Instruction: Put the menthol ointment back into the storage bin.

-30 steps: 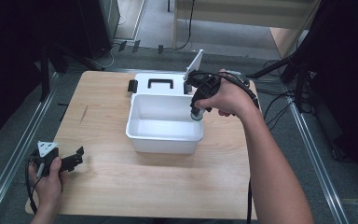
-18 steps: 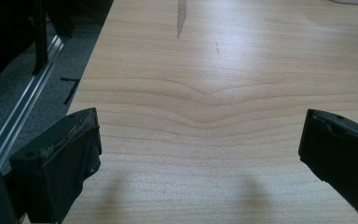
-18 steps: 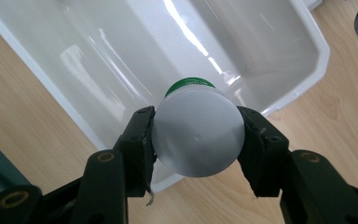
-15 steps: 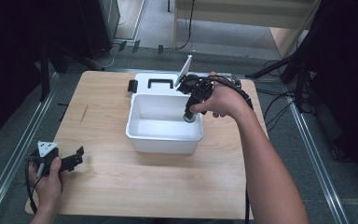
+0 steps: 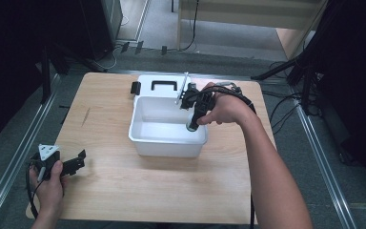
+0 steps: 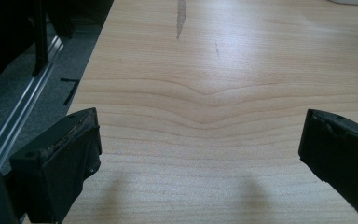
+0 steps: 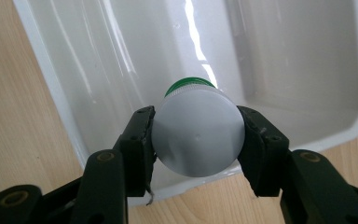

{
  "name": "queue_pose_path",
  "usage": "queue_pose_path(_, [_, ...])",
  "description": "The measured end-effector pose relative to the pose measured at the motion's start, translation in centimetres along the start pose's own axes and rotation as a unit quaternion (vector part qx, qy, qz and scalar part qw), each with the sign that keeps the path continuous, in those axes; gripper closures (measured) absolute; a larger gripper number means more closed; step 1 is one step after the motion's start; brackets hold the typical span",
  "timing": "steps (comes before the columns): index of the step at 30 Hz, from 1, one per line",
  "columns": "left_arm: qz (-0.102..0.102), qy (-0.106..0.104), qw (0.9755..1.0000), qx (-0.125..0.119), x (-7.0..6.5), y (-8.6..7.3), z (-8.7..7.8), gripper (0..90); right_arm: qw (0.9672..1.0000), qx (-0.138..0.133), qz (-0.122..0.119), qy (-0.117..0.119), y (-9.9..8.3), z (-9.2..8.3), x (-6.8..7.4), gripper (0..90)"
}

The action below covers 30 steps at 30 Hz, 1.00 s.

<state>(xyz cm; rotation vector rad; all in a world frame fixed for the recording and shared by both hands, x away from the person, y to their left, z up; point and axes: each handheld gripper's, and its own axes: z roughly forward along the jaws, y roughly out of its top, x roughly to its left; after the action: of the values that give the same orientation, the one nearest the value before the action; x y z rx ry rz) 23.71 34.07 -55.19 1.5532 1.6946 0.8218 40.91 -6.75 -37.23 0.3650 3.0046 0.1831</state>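
At the near left corner of the table (image 5: pixel 124 191), a pale wood top with wavy grain, the left hand (image 5: pixel 47 183) holds the left gripper (image 5: pixel 74 164) low over the boards. A grey three-cornered plate sits on its top. In the left gripper view its two black jaws stand wide apart, their rubbery pads scuffed at the edges, with bare wood between them and a dark streak in the grain ahead of them. Beyond the left jaw the table edge drops to a grey floor with a metal rail (image 6: pixel 14 135).

Toward the middle stands the tub (image 5: pixel 145 136), a white, glossy, rectangular plastic bin with rounded corners. Behind it lies a flat white lid (image 5: pixel 145 86) with a black handle and a black clip at its left end.

At the tub's right rim the right hand (image 5: pixel 226 109) tips the right gripper (image 5: pixel 192 125) downward. In the right gripper view its jaws are closed on the bottle (image 7: pixel 196 133), one pad on each side of its round, smooth, white body. The flat base faces the camera, a ribbed green cap shows at the far end, and the tub's shiny inside lies beyond the jaws.
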Motion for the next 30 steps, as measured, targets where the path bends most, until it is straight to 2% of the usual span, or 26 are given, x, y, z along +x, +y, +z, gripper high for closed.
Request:
queue_pose_path(3, [0.000,0.000,1.0000,0.000,0.0,0.0,0.0,0.0,0.9998,0.002,-0.017,-0.004,-0.1,0.8,0.1,51.4])
queue_pose_path(15, [-0.001,0.000,1.0000,-0.001,0.0,0.0,0.0,0.0,0.9997,0.003,-0.023,-0.002,-0.4,3.5,0.2,51.5])
queue_pose_path(30, [0.000,0.000,1.0000,0.000,0.0,0.0,0.0,0.0,0.9975,0.051,-0.046,-0.016,0.0,6.0,0.9,51.4])
